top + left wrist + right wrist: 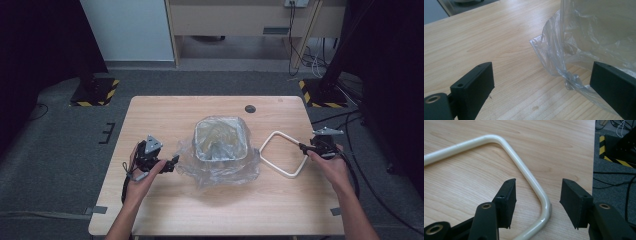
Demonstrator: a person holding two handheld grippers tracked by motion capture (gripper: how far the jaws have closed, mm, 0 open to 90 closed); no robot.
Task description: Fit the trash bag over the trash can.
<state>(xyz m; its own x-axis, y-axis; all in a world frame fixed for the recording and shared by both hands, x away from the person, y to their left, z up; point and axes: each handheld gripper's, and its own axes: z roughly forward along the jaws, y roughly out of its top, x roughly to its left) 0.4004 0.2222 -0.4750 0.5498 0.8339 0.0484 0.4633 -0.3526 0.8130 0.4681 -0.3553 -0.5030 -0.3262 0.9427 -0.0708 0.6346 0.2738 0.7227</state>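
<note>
A square bin (221,139) lined with a clear plastic bag (220,167) stands at the table's middle. The bag's loose edge (564,57) spreads over the wood. My left gripper (172,163) is open just left of the bag; in the left gripper view the bag's crumpled hem lies between its jaws, nearer the right one. A cream square ring frame (283,153) lies flat to the right of the bin. My right gripper (303,146) is open at the frame's right corner (544,205), with that corner between the jaws.
The wooden table (165,112) has a dark round grommet (250,108) near its far edge. Its right edge (592,170) is close to my right gripper, with grey floor, cables and hazard-striped stand bases (95,92) beyond.
</note>
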